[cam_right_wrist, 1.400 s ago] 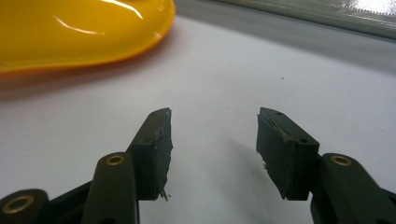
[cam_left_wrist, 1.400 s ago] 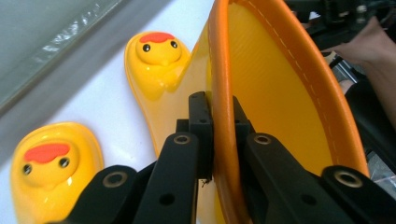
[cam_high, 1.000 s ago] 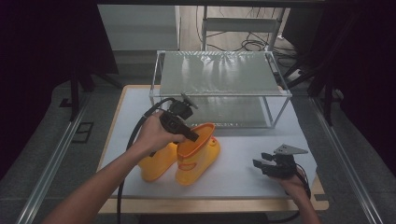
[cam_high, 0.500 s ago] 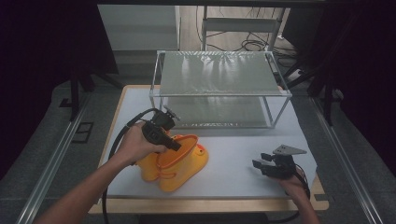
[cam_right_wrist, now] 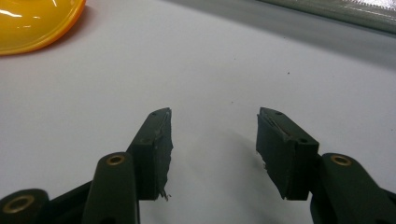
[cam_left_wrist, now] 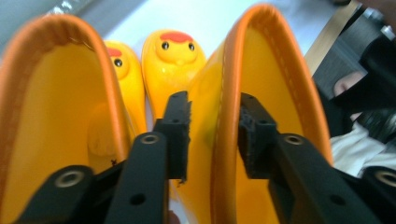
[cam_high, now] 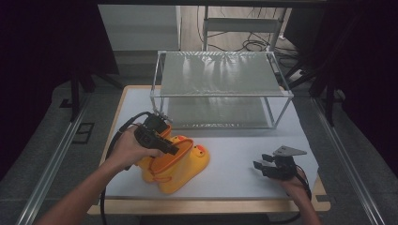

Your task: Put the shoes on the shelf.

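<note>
A pair of yellow rubber boots (cam_high: 176, 164) with duck faces on the toes lies on the white table (cam_high: 244, 154), toward its left front, just in front of the wire-framed shelf (cam_high: 220, 89) that stands at the back. The left tool (cam_high: 162, 140) sits at the boots' open tops. In the left gripper view its two black jaws straddle the orange-trimmed rim of the right boot (cam_left_wrist: 261, 93) — one pad outside the cuff, in the gap between the two boots, the other inside it. The jaws have just been opening: the rim stands between them, but the pads are apart from it and no longer press on it. The left boot (cam_left_wrist: 60, 93) lies close beside, its duck face next to the other one.

The right tool (cam_high: 272, 166) rests low over the table near the front right corner, well apart from the boots — its jaws spread wide with only bare table between them, and a boot's yellow edge (cam_right_wrist: 37, 23) far off.
</note>
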A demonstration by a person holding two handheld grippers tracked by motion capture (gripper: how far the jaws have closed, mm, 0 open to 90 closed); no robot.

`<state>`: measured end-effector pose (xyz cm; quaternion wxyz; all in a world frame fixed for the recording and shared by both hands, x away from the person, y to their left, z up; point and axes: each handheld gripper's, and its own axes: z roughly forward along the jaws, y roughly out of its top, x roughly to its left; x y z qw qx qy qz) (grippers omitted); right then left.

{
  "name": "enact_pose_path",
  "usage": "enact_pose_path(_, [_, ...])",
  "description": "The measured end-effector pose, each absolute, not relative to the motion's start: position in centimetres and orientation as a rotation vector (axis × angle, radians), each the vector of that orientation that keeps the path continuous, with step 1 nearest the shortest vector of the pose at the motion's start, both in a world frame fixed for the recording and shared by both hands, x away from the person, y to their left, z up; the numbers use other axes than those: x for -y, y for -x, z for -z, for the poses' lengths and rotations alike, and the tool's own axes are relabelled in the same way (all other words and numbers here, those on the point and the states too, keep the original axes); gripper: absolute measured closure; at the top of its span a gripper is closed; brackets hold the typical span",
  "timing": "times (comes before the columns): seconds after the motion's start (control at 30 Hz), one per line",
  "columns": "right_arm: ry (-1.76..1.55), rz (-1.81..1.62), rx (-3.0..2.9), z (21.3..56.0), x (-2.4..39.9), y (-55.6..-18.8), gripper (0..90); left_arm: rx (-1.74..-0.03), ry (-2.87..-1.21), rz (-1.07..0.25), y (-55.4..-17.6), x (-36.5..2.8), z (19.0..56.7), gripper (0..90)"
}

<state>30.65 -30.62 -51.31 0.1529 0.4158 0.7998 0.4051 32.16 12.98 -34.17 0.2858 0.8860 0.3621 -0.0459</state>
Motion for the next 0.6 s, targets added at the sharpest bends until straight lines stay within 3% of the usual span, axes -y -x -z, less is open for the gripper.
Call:
enact_pose_path(0.3, [-1.192,-1.162,-2.291,51.3,30.7,-30.7,45.4,-0.985,-2.250,0.087,-32.1,-14.9,31.8,52.3])
enact_pose_path(0.6, [-1.190,-1.154,-2.295,51.4,30.6,-30.7,45.4,-1.005,-2.232,0.065,-31.8,-16.5,31.3,46.7])
